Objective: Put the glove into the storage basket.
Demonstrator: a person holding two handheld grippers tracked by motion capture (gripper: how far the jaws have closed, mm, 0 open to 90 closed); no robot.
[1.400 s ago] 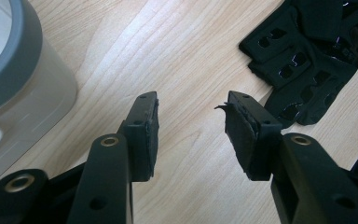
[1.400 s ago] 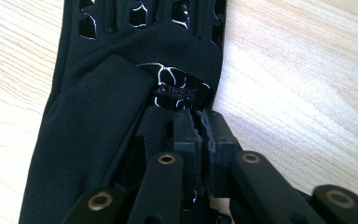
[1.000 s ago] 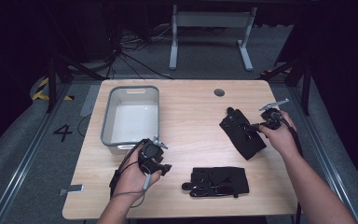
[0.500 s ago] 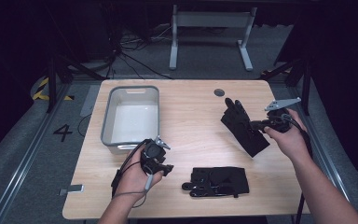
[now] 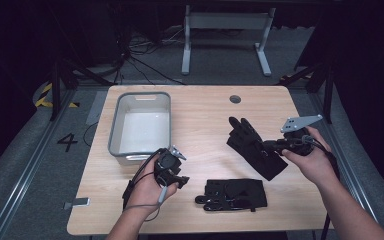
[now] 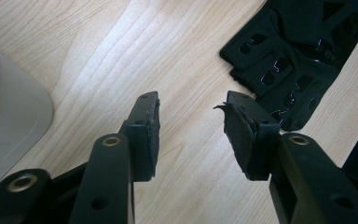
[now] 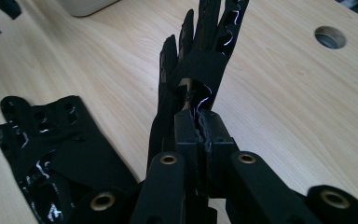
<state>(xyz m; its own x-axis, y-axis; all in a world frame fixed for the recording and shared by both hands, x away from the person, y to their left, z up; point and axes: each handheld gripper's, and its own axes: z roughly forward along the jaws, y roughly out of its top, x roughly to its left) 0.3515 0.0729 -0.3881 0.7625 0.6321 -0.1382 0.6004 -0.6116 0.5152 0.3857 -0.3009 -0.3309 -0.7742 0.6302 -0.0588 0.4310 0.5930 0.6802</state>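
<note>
Right claw (image 5: 272, 145) clamped on glove (image 5: 252, 145), lifted off table (image 5: 200, 115).

left tongs (image 5: 172, 175): black body, small grey three-cornered plate on top
left tongs jaws: two black arms, a brass-ringed hole in each, dark rubber pads (image 6: 145, 135) with frayed edges
left cable (image 5: 132, 182): thin, black, looping beside the hand
right tongs (image 5: 272, 145): black, larger grey three-cornered plate with small holes
right tongs jaws: black arms with brass-ringed holes, worn pads (image 7: 186, 135)
right cable (image 5: 330, 160): black, trailing along the forearm
arms: bare to the frame edge, no sleeves seen
</note>
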